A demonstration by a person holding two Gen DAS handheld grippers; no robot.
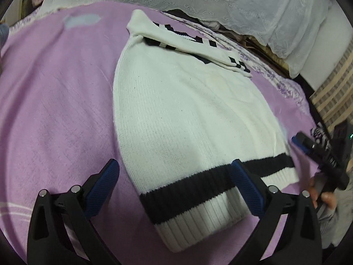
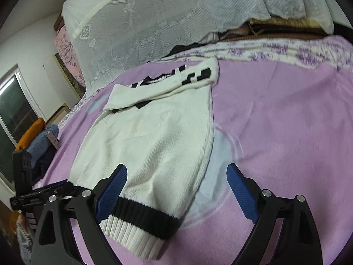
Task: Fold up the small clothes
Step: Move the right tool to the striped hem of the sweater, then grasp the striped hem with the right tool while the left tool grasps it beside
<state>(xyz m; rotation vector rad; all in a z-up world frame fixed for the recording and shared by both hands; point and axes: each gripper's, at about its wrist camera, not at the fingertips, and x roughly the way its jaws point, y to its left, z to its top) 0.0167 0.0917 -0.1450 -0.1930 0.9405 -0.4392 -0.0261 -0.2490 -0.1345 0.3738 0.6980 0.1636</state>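
**White knit sweater lies folded on the lilac blanket, both grippers spread over its hem**

Left wrist view: the sweater (image 1: 187,119) lies flat on a lilac blanket (image 1: 55,110), running from near centre up toward the far side. Its sleeves, white with black block markings, are folded across the far end. The near end is a ribbed white hem (image 1: 198,218) with a broad black stripe above it. The left gripper (image 1: 174,187) hangs over this hem with its jaws wide apart: the left blue pad (image 1: 102,187) is over bare blanket, the right one over the stripe, and neither pinches the cloth. At the right edge the right gripper (image 1: 308,148) comes in as a dark bar with a blue tip, a hand (image 1: 324,195) around its handle; from here its jaws cannot be judged. Far behind, a white lace cover (image 1: 198,2) is draped over stacked bedding.

Right wrist view: the same sweater (image 2: 150,141) stretches from near centre-left toward the far side, sleeves folded across the far end. The right gripper (image 2: 176,194) has its jaws spread wide with nothing pressed between them; its left pad (image 2: 110,196) sits over the hem's black stripe, its right pad over a pale patch of the blanket (image 2: 286,121). The left gripper (image 2: 37,195) shows at the near left edge as a dark frame low by the sweater's left hem corner. A window (image 2: 13,119) and a heap of orange and blue cloth (image 2: 37,137) are at far left.
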